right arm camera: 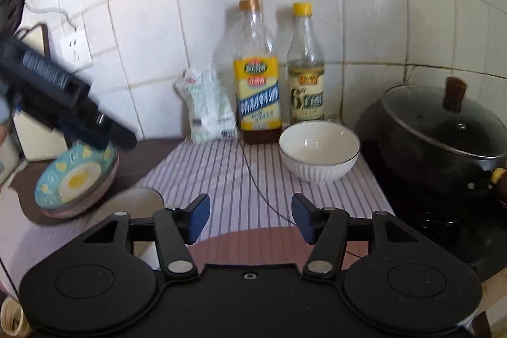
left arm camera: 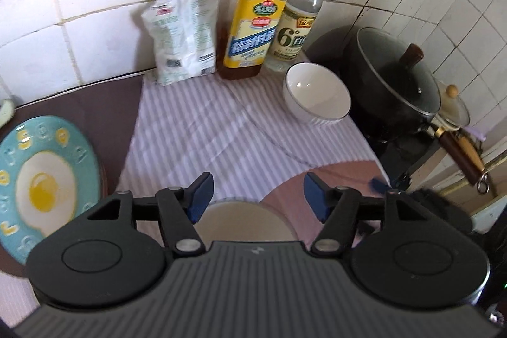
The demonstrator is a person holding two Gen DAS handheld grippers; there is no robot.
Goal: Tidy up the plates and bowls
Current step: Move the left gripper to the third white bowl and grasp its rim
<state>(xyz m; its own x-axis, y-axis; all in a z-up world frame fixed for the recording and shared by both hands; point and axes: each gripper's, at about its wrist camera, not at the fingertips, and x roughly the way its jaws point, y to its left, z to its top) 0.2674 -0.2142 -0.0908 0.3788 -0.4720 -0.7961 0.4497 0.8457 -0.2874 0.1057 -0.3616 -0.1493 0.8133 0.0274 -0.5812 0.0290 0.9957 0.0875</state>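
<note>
At the far left of the counter a teal plate [right arm camera: 76, 178] printed with a fried egg lies face up on top of a small stack of other plates [right arm camera: 68, 211], the stack resting on a dark brown mat [left arm camera: 104, 103]; nothing lies on the plate. Just right of the stack and nearer, a cream bowl [right arm camera: 131, 205] stands upright with its mouth up, and in the left wrist view it sits directly below the left gripper [left arm camera: 256, 195], partly hidden by the tool body; what shows of its inside looks bare. The left gripper's blue pads [left arm camera: 199, 198] stand well apart with nothing between them and touch nothing; in the right wrist view its black body reaches in from the left, above the plate stack. Further right, a striped purple-and-white cloth [right arm camera: 221, 173] covers the middle of the counter, with a pink round patch [right arm camera: 253, 246] near its front edge. Along the tiled wall at the far side stand a white packet [right arm camera: 209, 106], then a tall bottle with a yellow label [right arm camera: 256, 84] holding a low layer of brown liquid, then a slimmer yellow-capped bottle [right arm camera: 305, 72] with clear liquid. Just in front of that bottle a white ribbed bowl [right arm camera: 318, 151] sits upright on the cloth, opening up and empty. The right gripper [right arm camera: 250, 216] hovers over the near cloth, its jaws likewise apart, gripping nothing. At the far right a dark pot [right arm camera: 437, 148] under a glass lid sits on the stove, its contents not discernible.
</note>
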